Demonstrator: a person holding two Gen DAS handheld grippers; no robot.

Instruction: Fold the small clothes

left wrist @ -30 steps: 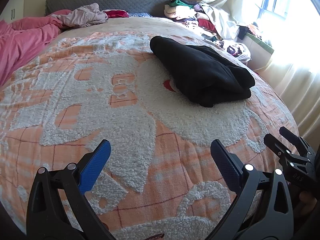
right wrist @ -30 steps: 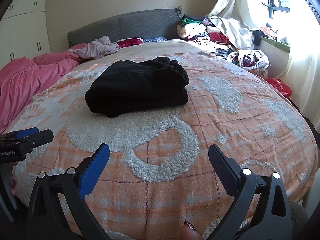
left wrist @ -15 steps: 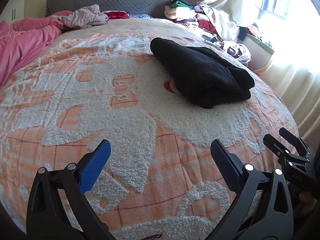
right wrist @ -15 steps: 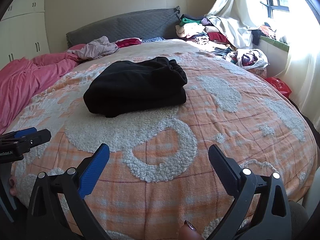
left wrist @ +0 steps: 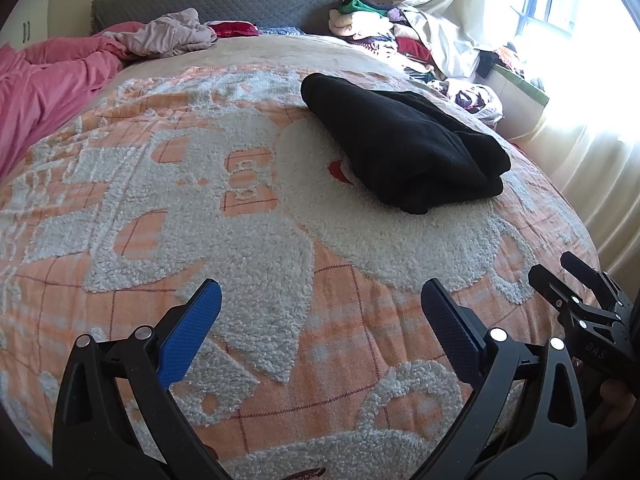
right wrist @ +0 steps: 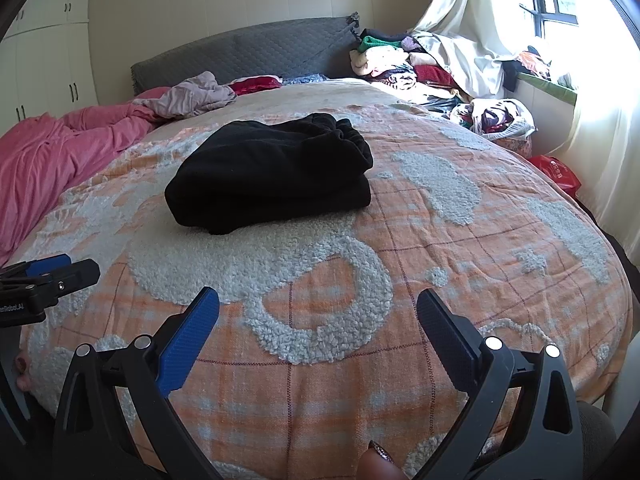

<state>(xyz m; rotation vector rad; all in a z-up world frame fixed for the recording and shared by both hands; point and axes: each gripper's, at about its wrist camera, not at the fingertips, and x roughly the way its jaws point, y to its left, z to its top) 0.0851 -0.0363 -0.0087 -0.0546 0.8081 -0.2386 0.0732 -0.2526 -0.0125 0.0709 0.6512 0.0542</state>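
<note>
A black garment (left wrist: 404, 144) (right wrist: 272, 172) lies folded into a thick bundle on the orange and white bedspread (left wrist: 248, 232) (right wrist: 400, 240), past the middle of the bed. My left gripper (left wrist: 320, 312) is open and empty, held over the near part of the bed, well short of the garment. My right gripper (right wrist: 318, 312) is also open and empty, likewise back from the bundle. The right gripper's black fingers (left wrist: 576, 292) show at the right edge of the left wrist view. The left gripper's fingers (right wrist: 52, 276) show at the left edge of the right wrist view.
A crumpled pink duvet (left wrist: 48, 84) covers the bed's left side, with a mauve garment (right wrist: 196, 96) near the grey headboard (right wrist: 248, 52). A heap of mixed clothes (right wrist: 408, 64) sits at the far right corner. A curtained window (right wrist: 568, 40) and a red bag (right wrist: 556, 170) are to the right.
Both views drift slightly; the black garment sits marginally lower and to the left in frame. Both grippers stay open and nothing was touched.
</note>
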